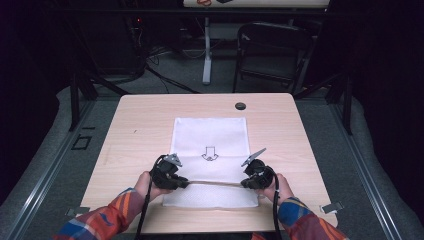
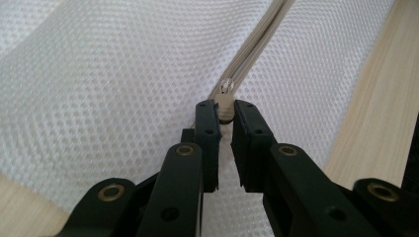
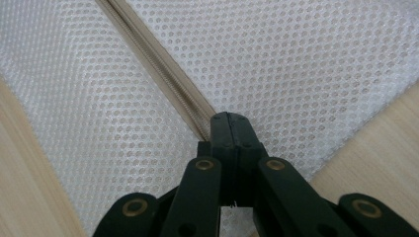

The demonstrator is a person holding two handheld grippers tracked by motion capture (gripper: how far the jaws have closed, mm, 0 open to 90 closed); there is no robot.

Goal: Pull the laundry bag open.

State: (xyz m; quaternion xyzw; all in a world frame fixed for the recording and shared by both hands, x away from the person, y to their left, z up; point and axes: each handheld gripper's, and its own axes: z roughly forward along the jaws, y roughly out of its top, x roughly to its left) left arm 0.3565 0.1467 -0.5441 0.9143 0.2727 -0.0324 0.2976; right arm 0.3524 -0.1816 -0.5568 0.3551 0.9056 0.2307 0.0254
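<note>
Running the zipper along the mesh bag

My left gripper [image 2: 225, 111] pinches the zipper pull [image 2: 225, 104]; my right gripper [image 3: 228, 123] clamps the zipper tape [image 3: 163, 74] on the worktop [image 1: 140, 115]. I'd pull straight along the taut teeth.

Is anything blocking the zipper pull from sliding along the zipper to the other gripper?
Nothing visible does. The left gripper pinches the zipper pull, and the beige zipper runs bare across the mesh bag to the right gripper, shut on its end.
</note>
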